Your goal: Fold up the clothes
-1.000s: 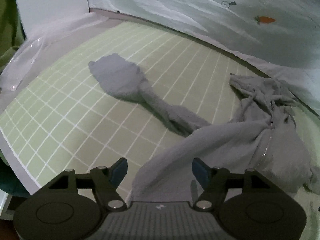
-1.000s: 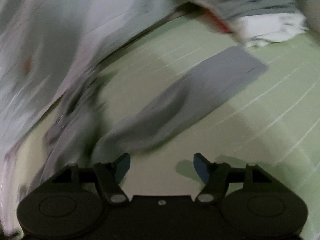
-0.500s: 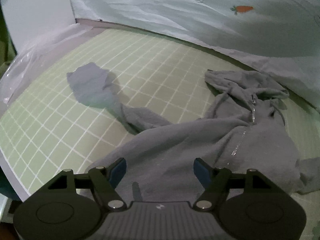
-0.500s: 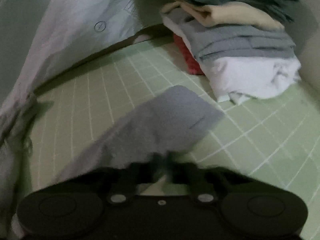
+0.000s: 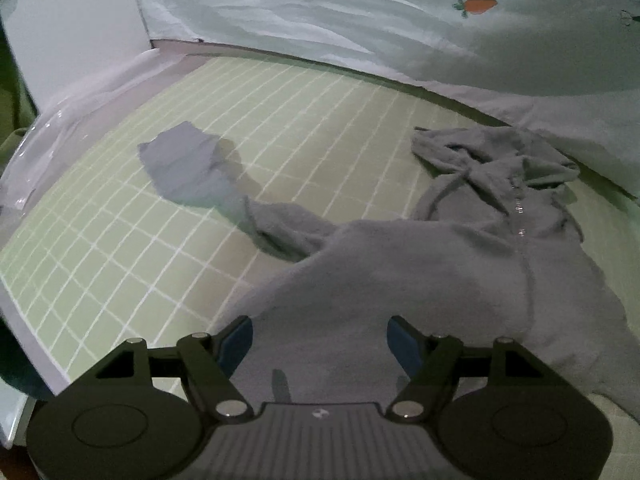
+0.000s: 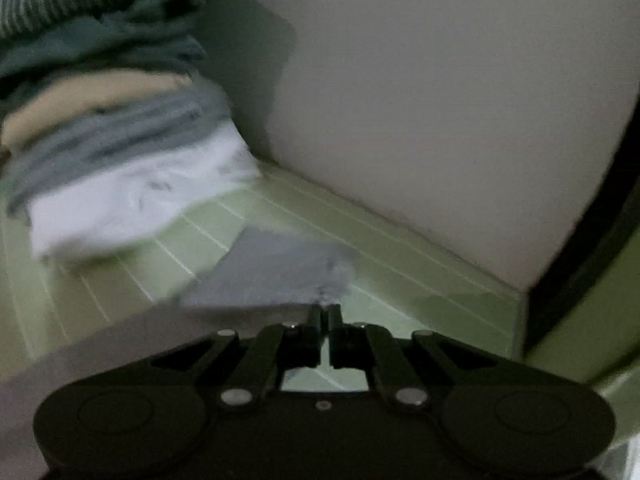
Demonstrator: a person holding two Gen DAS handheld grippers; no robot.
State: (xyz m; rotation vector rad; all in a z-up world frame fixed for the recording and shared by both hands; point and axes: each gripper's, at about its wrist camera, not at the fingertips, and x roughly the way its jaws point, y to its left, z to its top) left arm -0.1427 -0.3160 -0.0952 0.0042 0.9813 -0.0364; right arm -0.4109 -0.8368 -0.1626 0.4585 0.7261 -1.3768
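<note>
A pale green gridded mat (image 5: 328,128) covers the worktop, w/ a light sheet printed with a carrot (image 5: 478,5) bunched along its far edge. Spread over the mat's near right part is a grey zip hoodie (image 5: 420,272) — body roughly flat toward the left wrist cam, hood and drawstrings crumpled at the far end, zipper (image 5: 519,208) running down the front. One sleeve (image 5: 200,168) trails off to the left, twisted partway along, cuff end lying flat. In the right wrist view a stack of folded clothes (image 6: 120,152) sits by a wall; just in front of it another flat grey sleeve end (image 6: 280,268) reaches to the right gripper (image 6: 325,312).

Right fingers are pressed together on the edge of that grey sleeve end, so it's pinched. Left gripper (image 5: 320,340) hangs low over the hoodie's body near the hem, fingers spread wide, nothing between them.

Handling, as a judgement: soft, floppy fleece-type cloth, light-ish but bulky — it'll sag and drag rather than hold shape, and the zipper line is the only stiffish part. Best holds look like cuffs, hem corners and shoulder seams, where cloth is doubled and won't slip out; a pinch mid-panel would prob. just bunch it. The twist in the left sleeve likely needs pulling straight from the cuff.
</note>
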